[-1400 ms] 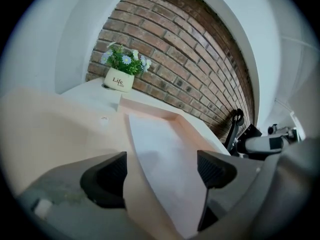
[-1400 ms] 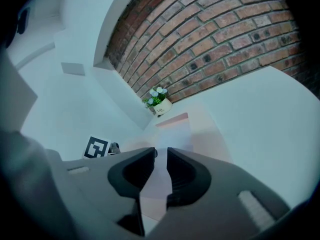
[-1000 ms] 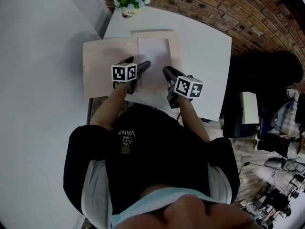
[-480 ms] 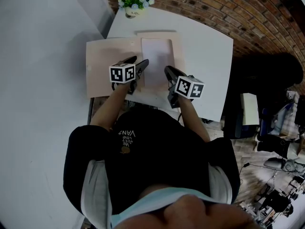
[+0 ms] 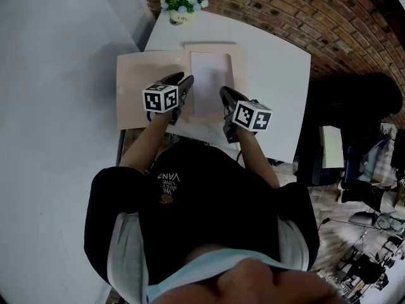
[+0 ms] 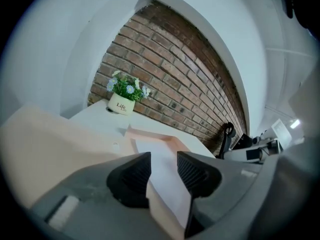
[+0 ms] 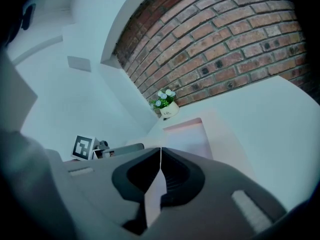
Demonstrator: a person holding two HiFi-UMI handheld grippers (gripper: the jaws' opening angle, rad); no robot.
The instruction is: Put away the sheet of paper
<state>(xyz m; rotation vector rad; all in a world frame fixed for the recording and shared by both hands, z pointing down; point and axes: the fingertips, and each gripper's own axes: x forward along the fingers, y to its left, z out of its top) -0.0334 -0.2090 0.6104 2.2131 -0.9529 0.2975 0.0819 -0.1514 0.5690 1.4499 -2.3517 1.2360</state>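
The sheet of paper (image 5: 211, 75) lay on the open folder (image 5: 142, 87), light and limp by my judgement, best taken at its near edge. My right gripper (image 7: 160, 151) pinched that edge. My left gripper (image 6: 162, 159) had jaws just closing, narrow around the sheet without pressing.

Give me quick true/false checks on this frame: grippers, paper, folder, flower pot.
1. The right gripper is shut on the sheet of paper. True.
2. The left gripper is clamped fully shut. False: its jaws stand apart, having just been closing, with the paper's edge between them.
3. The flower pot stands at the table's near edge. False: it stands at the far edge, by the brick wall.
4. The folder lies open on the table. True.
5. The paper lies on the folder's left flap. False: it lies on the right half.
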